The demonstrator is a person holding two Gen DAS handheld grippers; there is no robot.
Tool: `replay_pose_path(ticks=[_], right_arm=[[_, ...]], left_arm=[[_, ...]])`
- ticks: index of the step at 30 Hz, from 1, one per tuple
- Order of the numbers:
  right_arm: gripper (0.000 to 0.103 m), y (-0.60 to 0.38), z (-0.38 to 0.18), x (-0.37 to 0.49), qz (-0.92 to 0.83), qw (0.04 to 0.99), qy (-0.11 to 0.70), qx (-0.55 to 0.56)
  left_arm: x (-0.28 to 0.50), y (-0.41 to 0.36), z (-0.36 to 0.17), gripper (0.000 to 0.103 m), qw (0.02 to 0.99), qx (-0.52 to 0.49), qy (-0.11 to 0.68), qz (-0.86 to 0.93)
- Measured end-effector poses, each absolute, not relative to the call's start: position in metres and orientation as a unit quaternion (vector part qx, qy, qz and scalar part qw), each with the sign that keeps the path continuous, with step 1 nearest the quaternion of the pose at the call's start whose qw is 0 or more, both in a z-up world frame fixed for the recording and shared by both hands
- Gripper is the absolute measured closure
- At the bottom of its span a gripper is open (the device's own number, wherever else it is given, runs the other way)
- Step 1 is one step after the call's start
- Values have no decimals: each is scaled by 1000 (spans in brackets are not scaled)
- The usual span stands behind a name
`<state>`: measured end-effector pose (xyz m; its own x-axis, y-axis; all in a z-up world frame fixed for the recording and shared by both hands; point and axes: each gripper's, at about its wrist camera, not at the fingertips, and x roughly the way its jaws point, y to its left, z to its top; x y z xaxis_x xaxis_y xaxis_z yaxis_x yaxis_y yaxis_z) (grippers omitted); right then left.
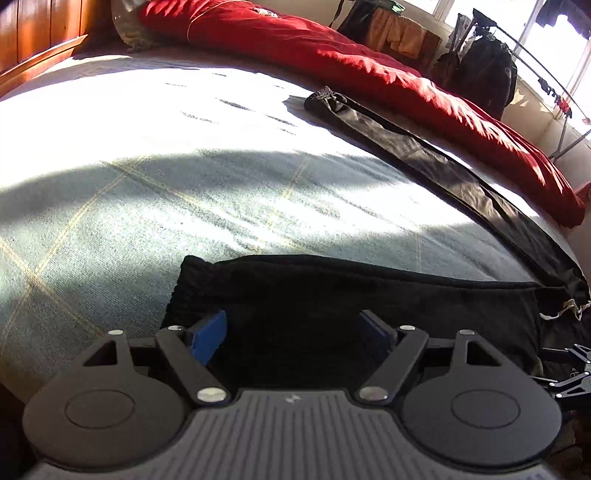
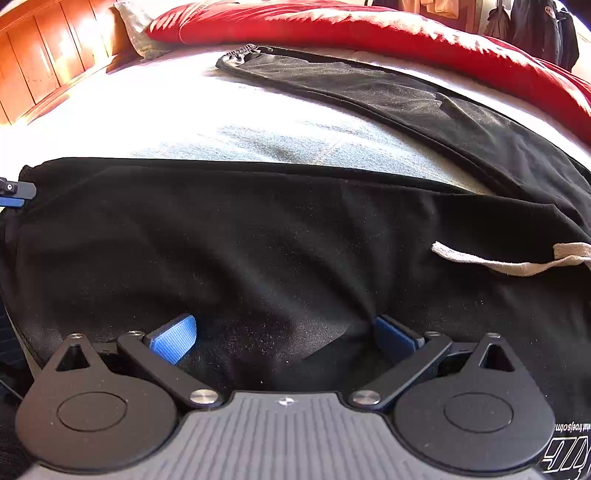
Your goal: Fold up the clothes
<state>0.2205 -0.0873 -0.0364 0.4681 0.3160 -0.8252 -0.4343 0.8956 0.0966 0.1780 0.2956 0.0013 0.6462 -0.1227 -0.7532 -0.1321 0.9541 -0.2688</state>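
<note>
Black sweatpants (image 2: 258, 229) lie on the bed with their two legs spread in a V. The far leg (image 1: 424, 147) runs up to its gathered cuff (image 1: 325, 94). The near leg (image 1: 332, 291) lies straight across below both grippers. My left gripper (image 1: 291, 332) is open over the cuff end of the near leg, blue pads (image 1: 210, 338) wide apart above the cloth. My right gripper (image 2: 284, 338) is open over the thigh part, with a low ridge of cloth between its pads (image 2: 173, 339). A white drawstring (image 2: 509, 262) lies to its right. The right gripper's linkage (image 1: 569, 373) shows at the left wrist view's edge.
The bed has a pale blue-green cover (image 1: 184, 184) with thin yellow lines, half in bright sun. A red quilt (image 1: 369, 66) is heaped along the far side. A wooden headboard (image 2: 44, 55) and a pillow (image 2: 136, 26) stand at the left, a clothes rack (image 1: 546, 74) and dark bag (image 1: 484, 70) beyond.
</note>
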Motion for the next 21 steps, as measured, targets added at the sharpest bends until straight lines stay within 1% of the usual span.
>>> replay_pose_path(ticks=[3,5,7,12,14,19,21], right_arm=[[0,-97,-20,218,211,863,457,-28],[0,-112,-10,212,201,875,441,-5],[0,-129,-3,206,182,885,428,10],[0,-192,4,187,114,901,418,37],[0,-223,9,176,88,909,404,54],[0,-323,13,161,43,926,346,144],[0,-374,3,162,14,916,338,215]], left_arm=[[193,262,15,22,900,-142,402,-90],[204,238,12,22,895,-134,400,-142],[215,217,0,22,884,-130,419,-163],[228,200,-33,23,865,-142,465,-122],[227,193,-27,22,872,-130,459,-105],[229,152,-2,22,892,-104,432,-85],[232,131,2,22,893,-104,431,-81]])
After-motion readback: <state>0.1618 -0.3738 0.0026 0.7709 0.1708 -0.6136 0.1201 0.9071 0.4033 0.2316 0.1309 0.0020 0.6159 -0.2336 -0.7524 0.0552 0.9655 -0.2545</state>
